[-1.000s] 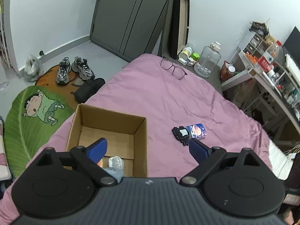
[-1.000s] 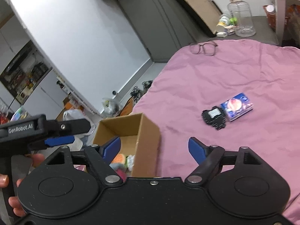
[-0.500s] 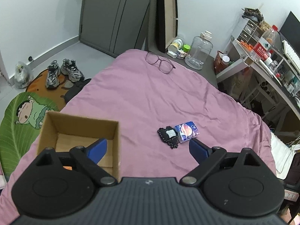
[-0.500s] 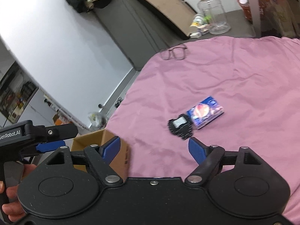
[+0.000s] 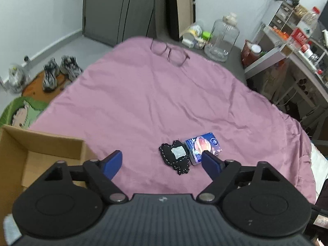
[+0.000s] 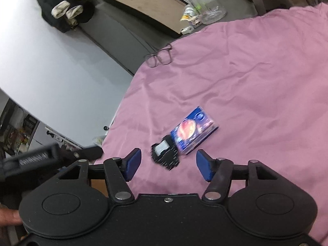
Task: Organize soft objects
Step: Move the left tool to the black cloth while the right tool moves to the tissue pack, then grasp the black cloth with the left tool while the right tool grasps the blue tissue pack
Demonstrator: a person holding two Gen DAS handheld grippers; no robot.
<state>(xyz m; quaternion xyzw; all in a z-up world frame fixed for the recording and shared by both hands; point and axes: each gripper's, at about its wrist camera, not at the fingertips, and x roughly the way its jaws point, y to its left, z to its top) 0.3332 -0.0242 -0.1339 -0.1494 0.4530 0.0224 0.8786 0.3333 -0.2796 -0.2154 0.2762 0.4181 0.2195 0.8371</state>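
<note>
I see the pink bed (image 5: pixel 143 106), the cardboard box (image 5: pixel 41 149) at its left edge. My left gripper (image 5: pixel 162 160) and right gripper (image 6: pixel 168 164) hang apart, jaws just narrowing, empty, above the black pouch (image 5: pixel 175 156) touching the blue pack (image 5: pixel 203 146).

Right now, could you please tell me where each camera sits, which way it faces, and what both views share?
Left wrist: on the left hand-held gripper, facing down over the pink bedspread and cardboard box; its blue fingers show.
Right wrist: on the right hand-held gripper, rolled, facing the bed; its fingers, the left gripper and a hand show.
Shared: black pouch, blue packet, glasses.
</note>
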